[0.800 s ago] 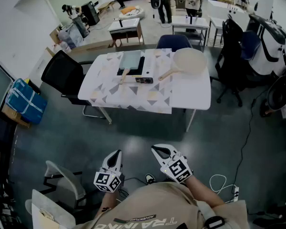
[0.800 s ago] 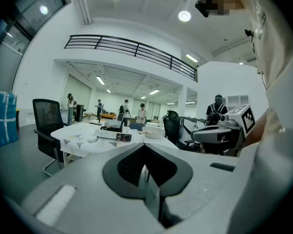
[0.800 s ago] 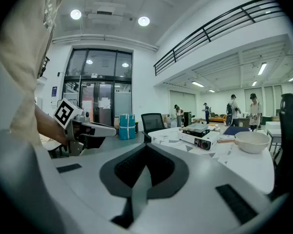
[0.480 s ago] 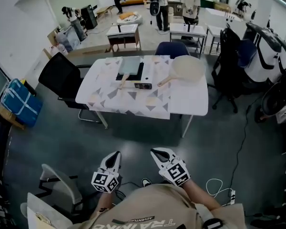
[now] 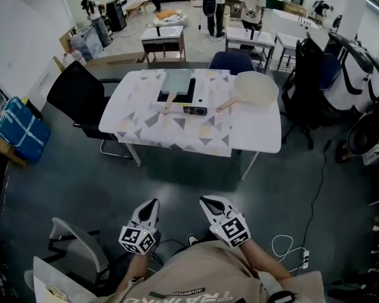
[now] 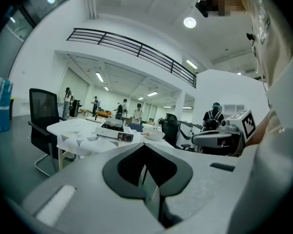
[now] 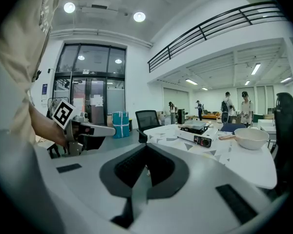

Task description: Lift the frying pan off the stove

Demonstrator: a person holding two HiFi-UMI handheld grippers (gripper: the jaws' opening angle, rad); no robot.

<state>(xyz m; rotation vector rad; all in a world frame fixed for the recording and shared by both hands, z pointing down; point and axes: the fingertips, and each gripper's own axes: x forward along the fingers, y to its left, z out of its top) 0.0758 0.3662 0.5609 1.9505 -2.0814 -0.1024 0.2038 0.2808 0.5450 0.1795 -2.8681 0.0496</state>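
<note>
A square grey frying pan [image 5: 175, 81] with a wooden handle sits on a portable stove [image 5: 184, 96] on the white patterned table [image 5: 252, 131]. Beside the stove to the right lies a round cream pan [image 5: 256, 88]. My left gripper [image 5: 150, 206] and right gripper [image 5: 210, 202] hang close to my body, far from the table, both shut and empty. The left gripper view looks past the shut left gripper [image 6: 145, 147] to the stove [image 6: 115, 130] far off. In the right gripper view the stove [image 7: 198, 133] and cream pan [image 7: 252, 136] stand beyond the shut right gripper [image 7: 146, 147].
A black office chair [image 5: 76, 96] stands at the table's left, a blue chair [image 5: 230, 60] behind it and dark chairs [image 5: 309, 74] at its right. A grey chair [image 5: 76, 245] is by my left leg. Cables [image 5: 290, 245] lie on the floor at right. People stand far back.
The table has shifted a little in the head view and looks slightly nearer. Both grippers stay shut by my body in the same place.
</note>
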